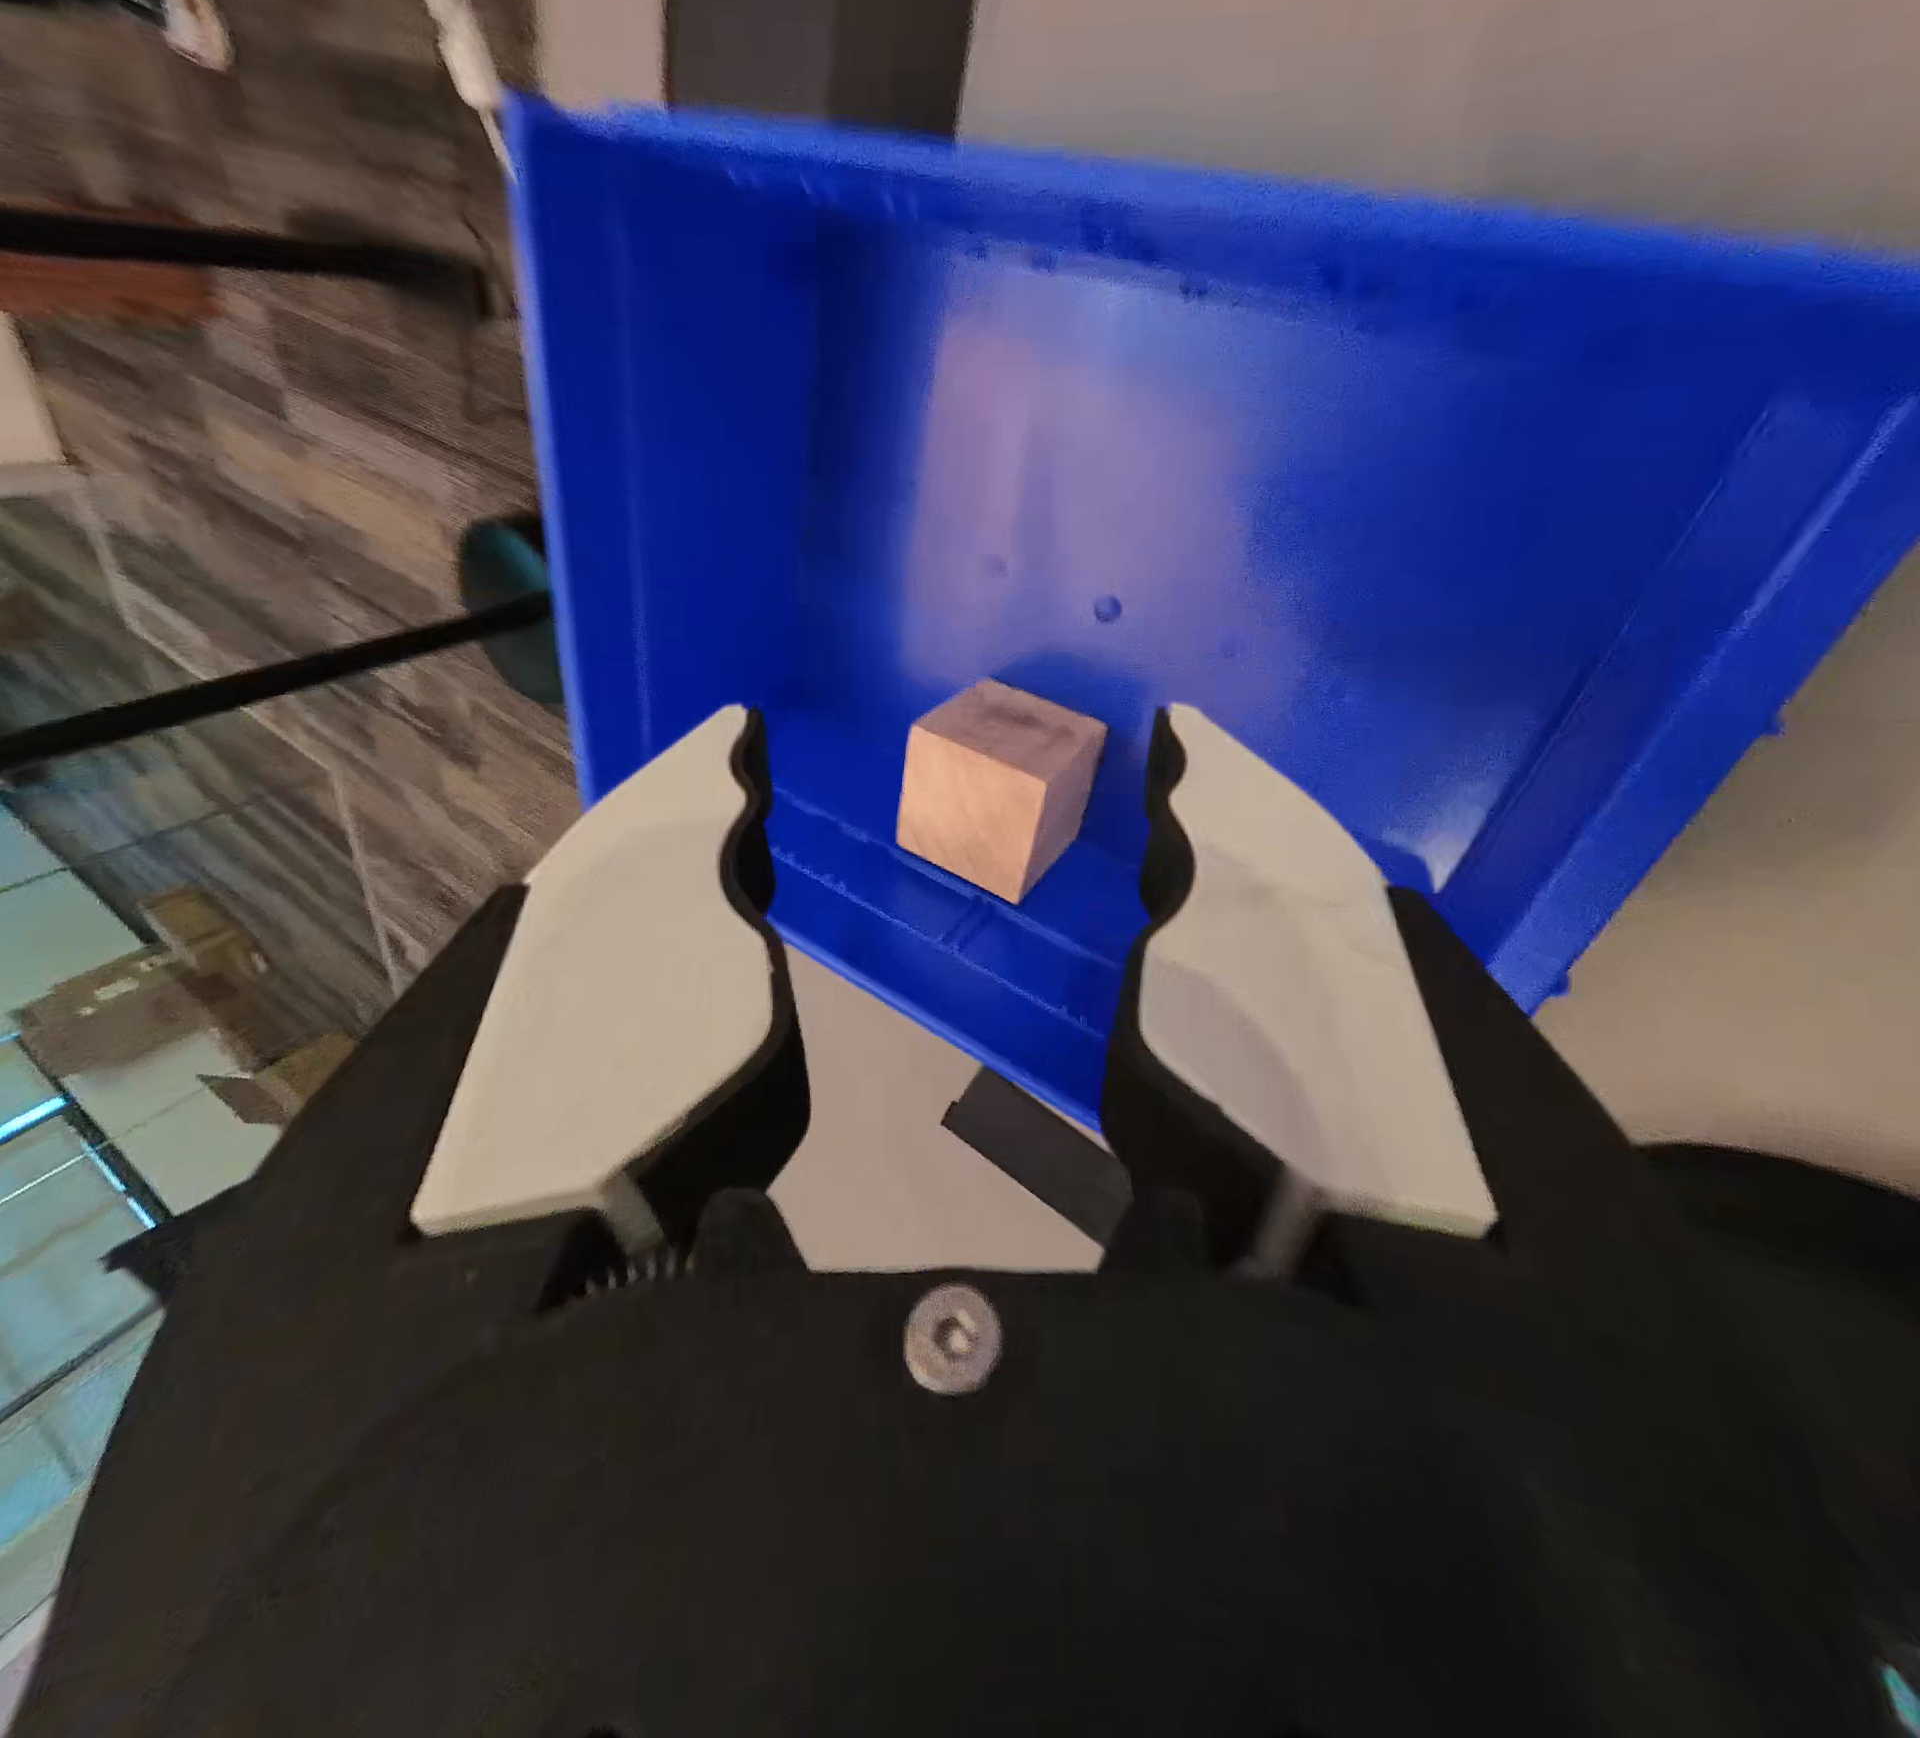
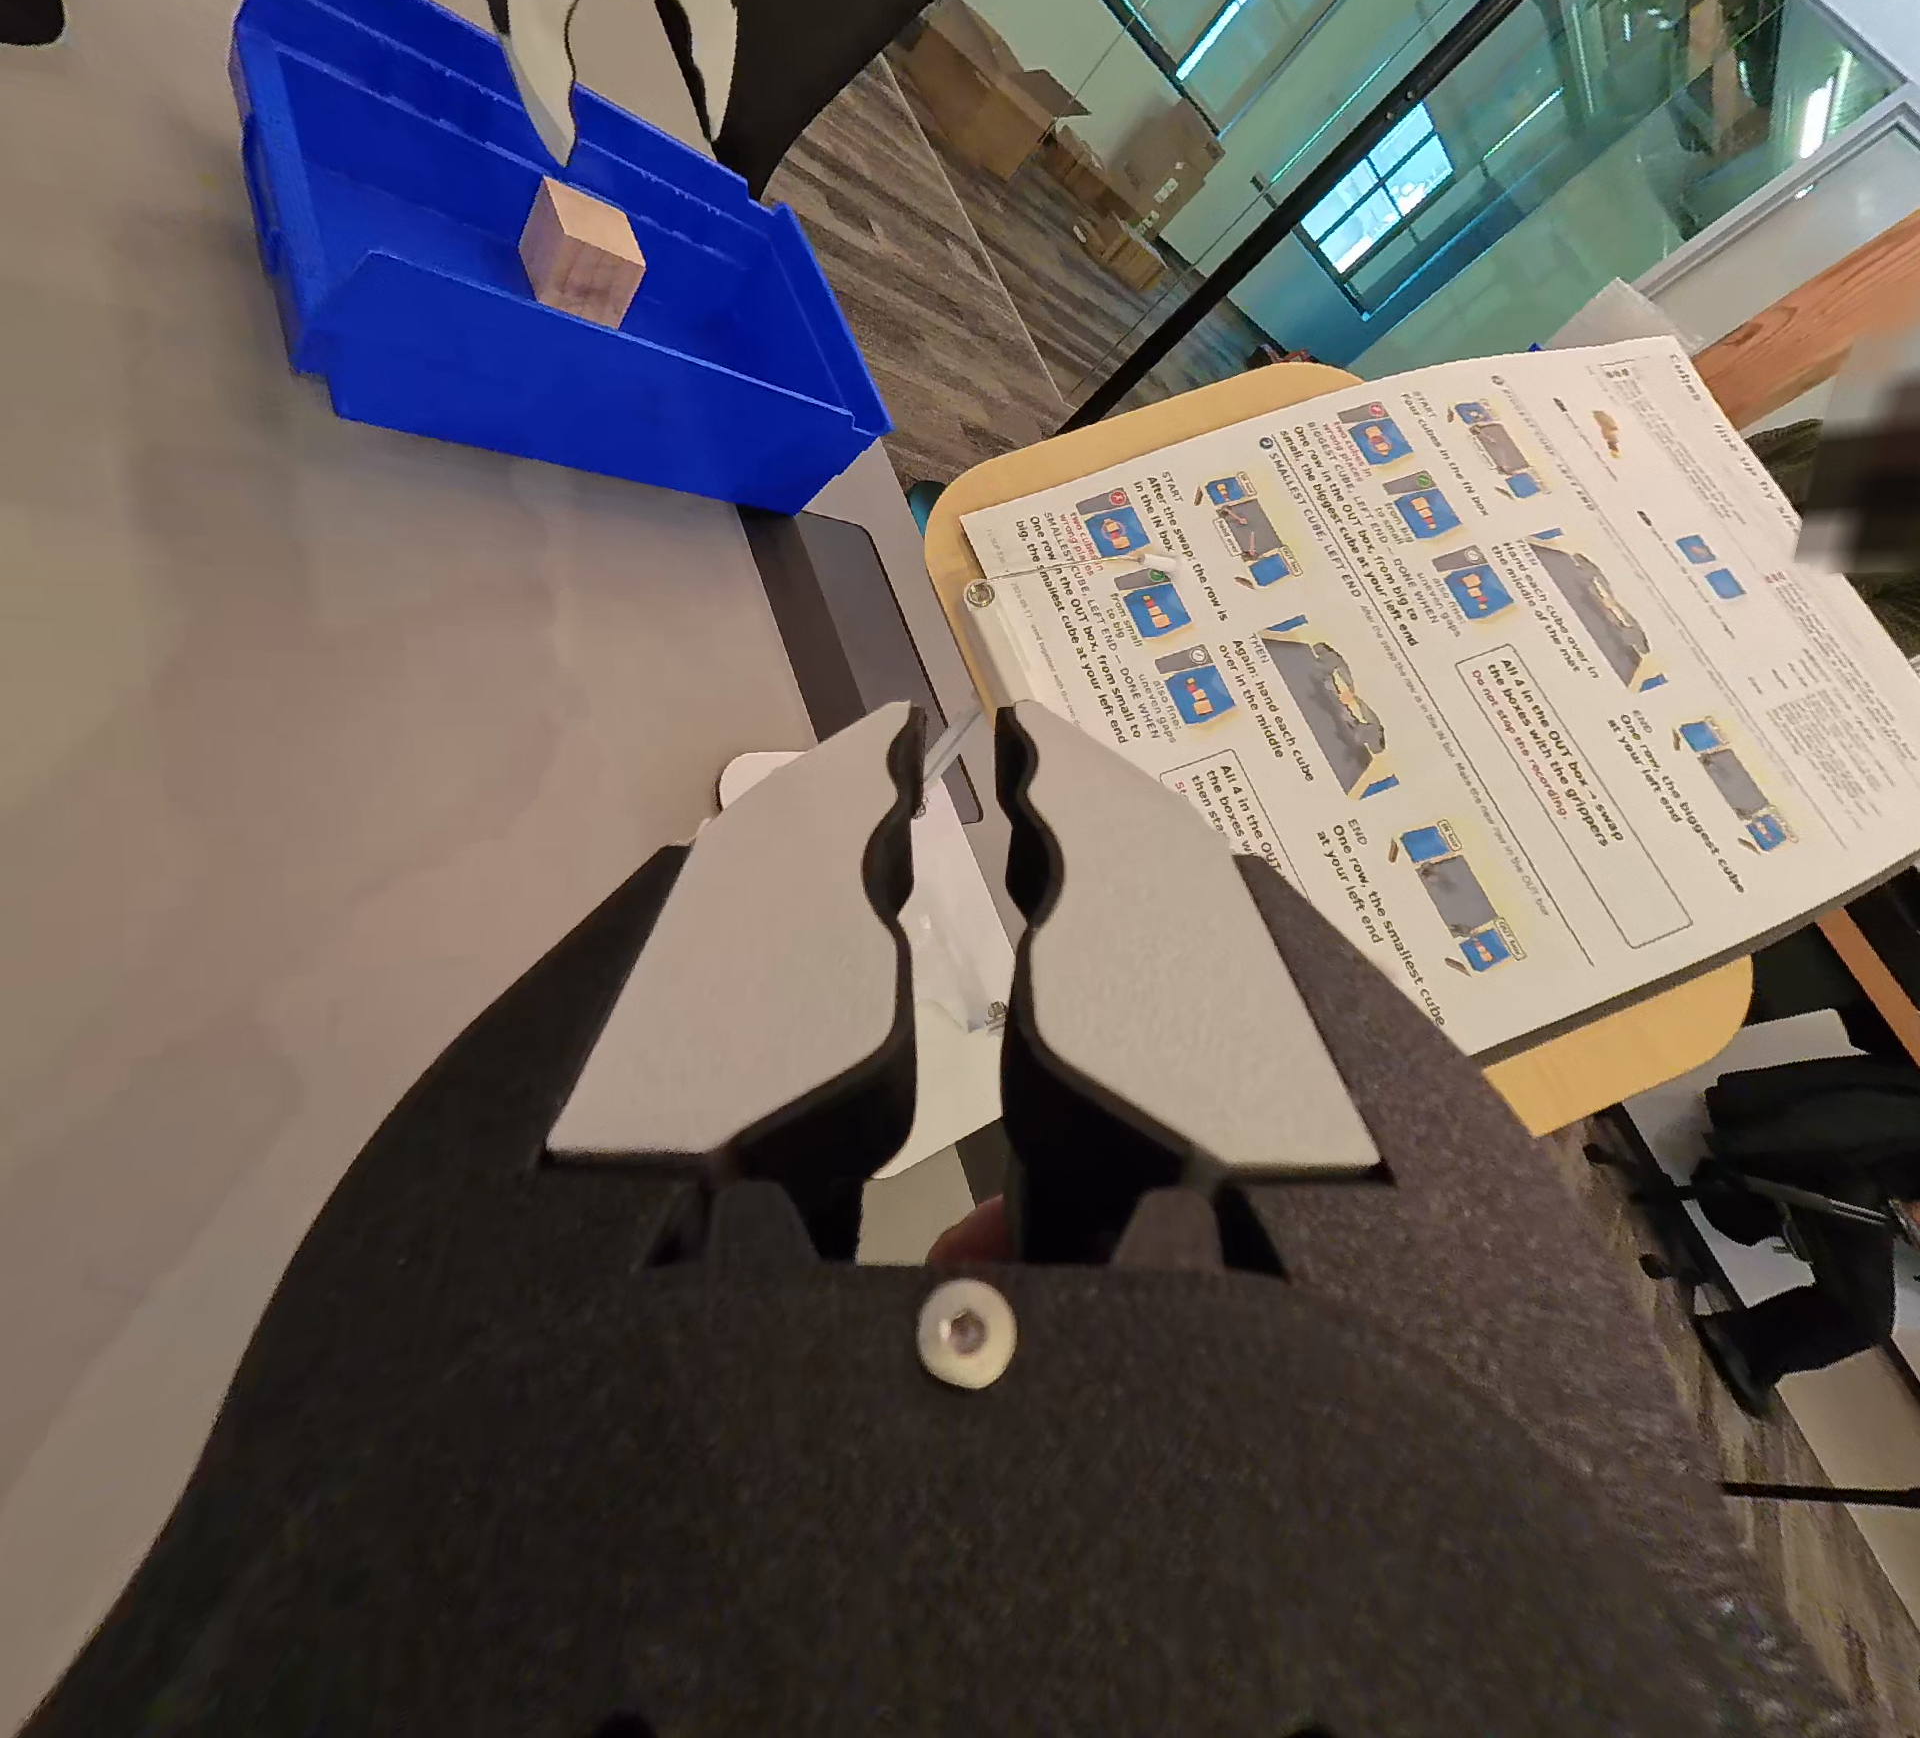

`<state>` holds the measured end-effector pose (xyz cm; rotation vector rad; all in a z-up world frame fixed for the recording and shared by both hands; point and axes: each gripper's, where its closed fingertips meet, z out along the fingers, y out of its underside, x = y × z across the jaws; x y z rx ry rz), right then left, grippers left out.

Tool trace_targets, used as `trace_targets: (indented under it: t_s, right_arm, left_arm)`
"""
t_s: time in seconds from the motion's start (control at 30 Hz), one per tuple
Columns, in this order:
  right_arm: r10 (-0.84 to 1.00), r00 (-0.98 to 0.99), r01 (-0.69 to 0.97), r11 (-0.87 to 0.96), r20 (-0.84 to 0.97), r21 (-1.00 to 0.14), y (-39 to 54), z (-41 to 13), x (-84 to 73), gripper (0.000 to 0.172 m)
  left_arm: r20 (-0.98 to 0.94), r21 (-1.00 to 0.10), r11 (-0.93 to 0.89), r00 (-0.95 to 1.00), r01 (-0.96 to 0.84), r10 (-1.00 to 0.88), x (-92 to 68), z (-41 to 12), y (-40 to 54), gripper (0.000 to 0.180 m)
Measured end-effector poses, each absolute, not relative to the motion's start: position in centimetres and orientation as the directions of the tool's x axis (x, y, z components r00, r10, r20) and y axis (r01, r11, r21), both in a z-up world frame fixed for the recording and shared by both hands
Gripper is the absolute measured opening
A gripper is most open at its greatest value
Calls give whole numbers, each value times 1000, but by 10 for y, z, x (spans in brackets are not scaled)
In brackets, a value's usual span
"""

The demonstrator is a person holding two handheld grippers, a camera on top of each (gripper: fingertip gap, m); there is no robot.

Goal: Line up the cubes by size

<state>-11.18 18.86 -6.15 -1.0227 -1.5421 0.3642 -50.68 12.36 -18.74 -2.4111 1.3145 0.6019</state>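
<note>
The left tongs (image 1: 956,753) stand wide open, holding nothing; a wooden cube (image 1: 997,789) sits mid-frame inside the blue bin (image 1: 1351,462). The right tongs (image 2: 958,753) hang slightly parted over the tabletop (image 2: 364,701), empty.

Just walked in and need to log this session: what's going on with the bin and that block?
A person is working with two handheld grippers at a grey table. The left gripper is open, its fingers on either side of a single wooden cube but clear of it; the cube rests inside a blue plastic bin near one wall. The right gripper holds nothing, its fingers a narrow gap apart, off to the side near a printed instruction sheet. No other cubes show.
</note>
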Motion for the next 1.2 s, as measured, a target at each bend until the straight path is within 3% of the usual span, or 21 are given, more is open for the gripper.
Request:
trace_targets:
  t_s: [0.3, 0.43, 0.63, 0.97, 1.2]
  right_arm:
    - [763, 35, 428, 572, 645, -700, 191, -77, -119, 14]
    - [765, 25, 435, 571, 644, -696, 192, -82, -121, 15]
    - [767, 8, 444, 572, 642, -690, 192, -88, -125, 15]
    - [765, -2, 437, 580, 644, -688, 188, -89, -127, 16]
    - [788, -21, 353, 582, 616, -733, 172, -80, -133, 29]
  left_arm:
    - [-374, 186, -561, 470, -807, -800, -582, -265, 120, 82]
    - [-365, 226, -560, 464, -797, -807, -596, -281, 125, 81]
    - [-313, 309, -528, 439, -791, -842, -605, -299, 120, 62]
    - [-421, 175, -586, 478, -791, -771, -600, -277, 123, 62]
    - [-604, -207, -530, 533, -822, -592, -525, -181, 124, 61]
